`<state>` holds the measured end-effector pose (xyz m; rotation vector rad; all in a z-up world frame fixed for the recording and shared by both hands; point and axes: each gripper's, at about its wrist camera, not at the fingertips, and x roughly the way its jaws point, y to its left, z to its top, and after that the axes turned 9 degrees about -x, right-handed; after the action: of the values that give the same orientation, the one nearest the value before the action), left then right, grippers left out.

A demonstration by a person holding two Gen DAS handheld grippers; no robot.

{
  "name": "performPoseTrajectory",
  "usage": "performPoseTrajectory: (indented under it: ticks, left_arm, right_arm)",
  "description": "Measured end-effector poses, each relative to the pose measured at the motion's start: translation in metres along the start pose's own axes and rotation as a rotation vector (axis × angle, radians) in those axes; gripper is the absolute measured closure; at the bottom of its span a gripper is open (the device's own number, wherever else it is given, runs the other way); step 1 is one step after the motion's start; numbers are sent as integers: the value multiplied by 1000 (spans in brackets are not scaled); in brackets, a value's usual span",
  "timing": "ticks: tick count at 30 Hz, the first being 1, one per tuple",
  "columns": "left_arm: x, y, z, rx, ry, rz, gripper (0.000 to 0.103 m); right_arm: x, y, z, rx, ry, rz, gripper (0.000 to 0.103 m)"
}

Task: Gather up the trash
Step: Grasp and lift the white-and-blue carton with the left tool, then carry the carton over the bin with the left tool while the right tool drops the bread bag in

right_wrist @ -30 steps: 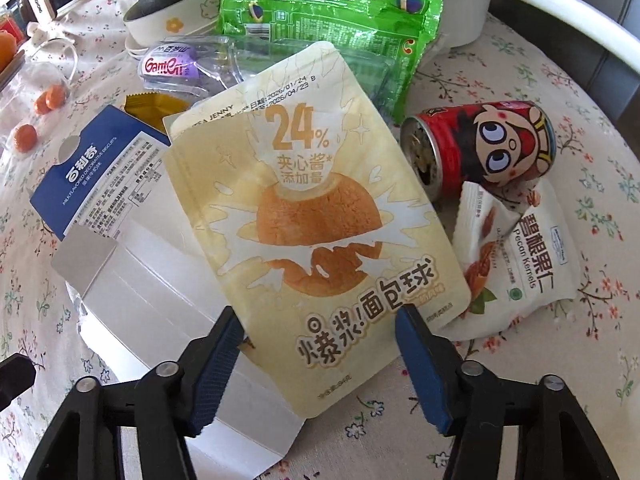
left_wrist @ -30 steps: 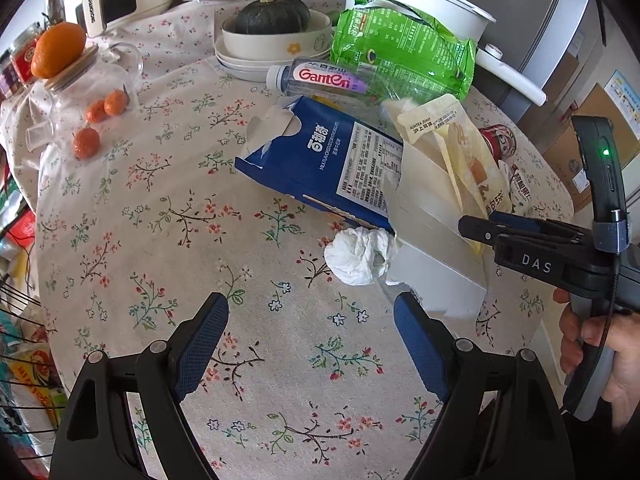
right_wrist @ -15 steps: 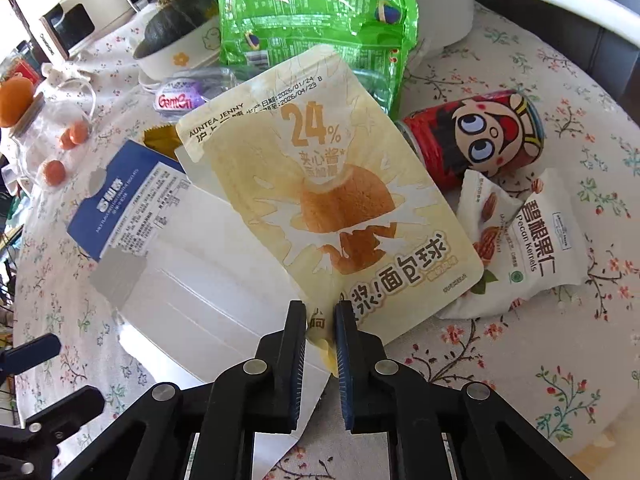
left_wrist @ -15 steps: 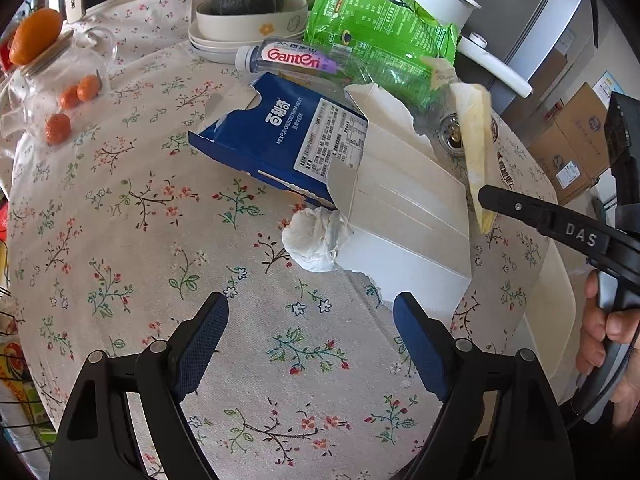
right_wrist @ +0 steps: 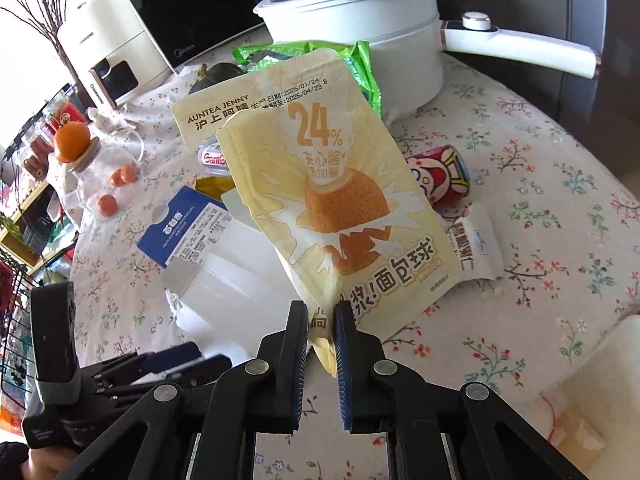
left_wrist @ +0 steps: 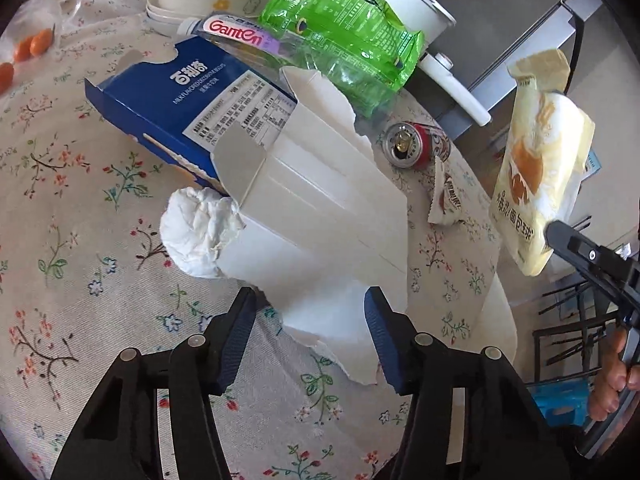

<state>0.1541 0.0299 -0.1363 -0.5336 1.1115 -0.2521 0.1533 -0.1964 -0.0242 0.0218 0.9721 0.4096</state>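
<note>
**A:** What's your right gripper [right_wrist: 321,316] doing?

**B:** Its jaws are pinched on the bottom edge of the yellow pouch [right_wrist: 340,208]. The pouch stands up from the fingers, clear of the table [right_wrist: 540,184]; from your left camera it hangs in the air past the table's edge, well off the cloth.

**A:** And your left gripper [left_wrist: 310,328]?

**B:** Spread wide, holding nothing. Its blue pads sit either side of the torn near end of the white carton [left_wrist: 320,224], low over the table. I can't tell whether either pad touches the card.

**A:** What's around that carton?

**B:** A crumpled tissue [left_wrist: 198,232] lies against its left side, touching it. The blue box [left_wrist: 180,96] lies behind, its near end under the carton's flap. Further back you have the clear bottle [left_wrist: 240,34] on its side and the green bag [left_wrist: 344,40] over it.

**A:** Anything to the right?

**B:** The red can [left_wrist: 416,145] lies on its side with its open top facing your left camera. Just in front of it is a small white snack packet [left_wrist: 446,200], torn open. Both rest on the cloth, apart from the carton.

**A:** And at the back?

**B:** The white pot [right_wrist: 360,28], its long handle pointing right, right behind the green bag.
</note>
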Motion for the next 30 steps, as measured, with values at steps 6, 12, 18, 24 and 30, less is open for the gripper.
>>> performPoseTrajectory:
  ticks: [6,12,18,24,30]
  left_arm:
    - [9,-1,4,-37,-4,-27,72]
    - [1,-11,10,-30,-18,-9,90]
    - [-27,-32,9,18,-63,-40,103]
    - [-54,-58,1,151,-105,-2,103]
    - [-80,-76,-11,238,-142,-21,103]
  right_arm:
    - [-20,-19,-10,24,-3,-25,92]
    - [-41,-38,-18,48,-11,-53,92]
    - [-57,-51,-27,74,-23,-78,92]
    - [-74,-68,-39,120,-33,-96,92]
    - [-88,-89,-56,180,-23,-118,92]
